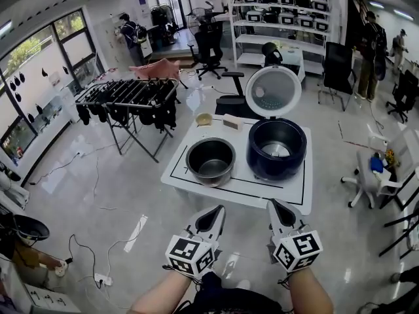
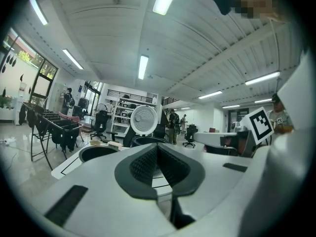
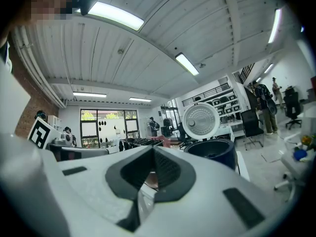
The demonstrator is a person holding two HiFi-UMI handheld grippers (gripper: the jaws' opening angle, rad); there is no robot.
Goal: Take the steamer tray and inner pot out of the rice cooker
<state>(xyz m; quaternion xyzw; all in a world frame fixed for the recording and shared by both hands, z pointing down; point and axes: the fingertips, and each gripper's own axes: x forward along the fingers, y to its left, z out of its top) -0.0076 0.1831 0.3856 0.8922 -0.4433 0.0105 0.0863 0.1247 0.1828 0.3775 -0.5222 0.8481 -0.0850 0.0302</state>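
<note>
Remote station inventory, as I see it.

**Grippers: two**
- Left gripper (image 1: 215, 213): fingers closed together, nothing between them. It is level, just short of the table's near edge.
- Right gripper (image 1: 281, 209): fingers likewise closed and empty. It is level, beside the left gripper and apart from it.
- Each carries one cube with square markers.

**Task items**
- Rice cooker (image 1: 276, 148): one, with a dark blue body. It stands on the right half of the table, and its round white lid (image 1: 272, 91) is raised upright behind it. The cavity is open, with bare metal showing at the bottom.
- Inner pot (image 1: 210, 161): one, dark metal, upright and empty. It sits on the table just to the left of the cooker.
- Steamer tray: I cannot pick it out for certain.

**Other items on the table**
- Small round tan dish (image 1: 204, 119): one, at the far edge.
- Small pale box (image 1: 232, 122): one, right beside the dish.

**Surface**
- White table (image 1: 196, 187): one, with a black rectangle outlined on its top.

**Room**
- Drying rack (image 1: 127, 100): one, hung with dark garments, to the left of the table.
- White shelf unit (image 1: 281, 18): one, at the back, stocked with appliances.
- There are several black office chairs and one white chair (image 1: 373, 175).
- At least four people stand in the background.
- The floor is glossy grey, with cables (image 1: 78, 247) trailing at the left.
- Windows (image 1: 39, 51) run along the left wall.
</note>
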